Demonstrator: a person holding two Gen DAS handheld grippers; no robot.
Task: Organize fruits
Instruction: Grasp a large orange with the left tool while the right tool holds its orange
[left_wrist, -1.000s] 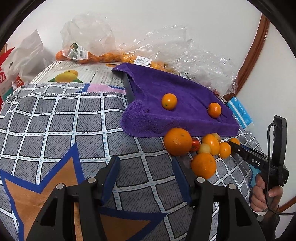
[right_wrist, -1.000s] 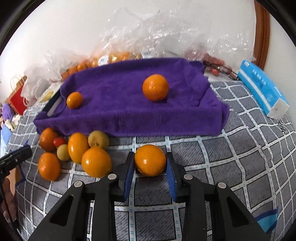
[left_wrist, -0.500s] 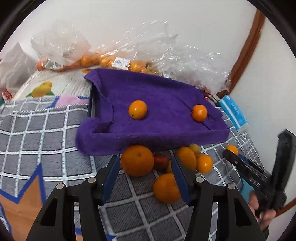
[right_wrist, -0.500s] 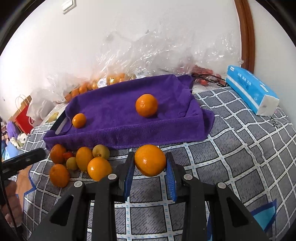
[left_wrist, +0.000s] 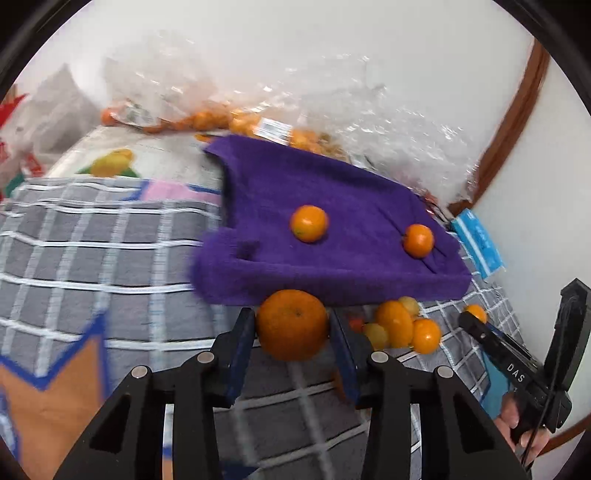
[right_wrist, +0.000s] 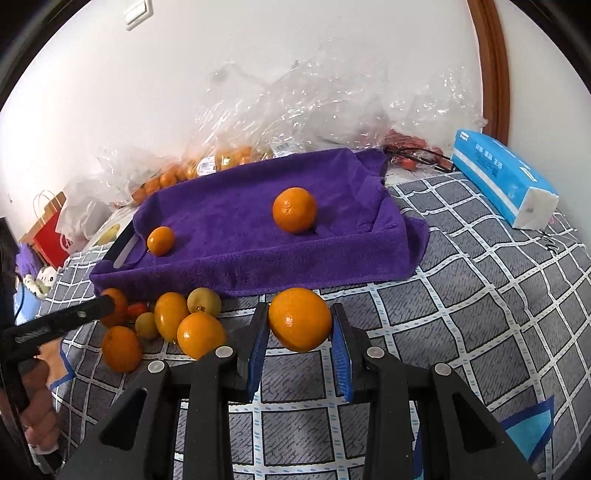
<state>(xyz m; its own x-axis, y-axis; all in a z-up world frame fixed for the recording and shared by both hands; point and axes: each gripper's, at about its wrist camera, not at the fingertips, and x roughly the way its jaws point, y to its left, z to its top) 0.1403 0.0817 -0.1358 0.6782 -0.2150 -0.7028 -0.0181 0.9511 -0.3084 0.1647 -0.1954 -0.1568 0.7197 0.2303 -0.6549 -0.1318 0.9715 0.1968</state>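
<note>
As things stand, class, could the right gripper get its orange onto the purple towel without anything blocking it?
Probably yes. The right gripper is shut on an orange just short of the purple towel's front edge. Only two oranges lie on the towel, with bare cloth between them, and the loose fruit pile sits off to the side.

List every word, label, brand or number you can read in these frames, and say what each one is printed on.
"DAS": white letters on the black body of the right gripper, seen from the left wrist view.
Price stickers on the fruit bags: print too small to read.
Blue tissue pack: white characters, too blurred to read.
Red paper bag: white mark, not legible.
</note>
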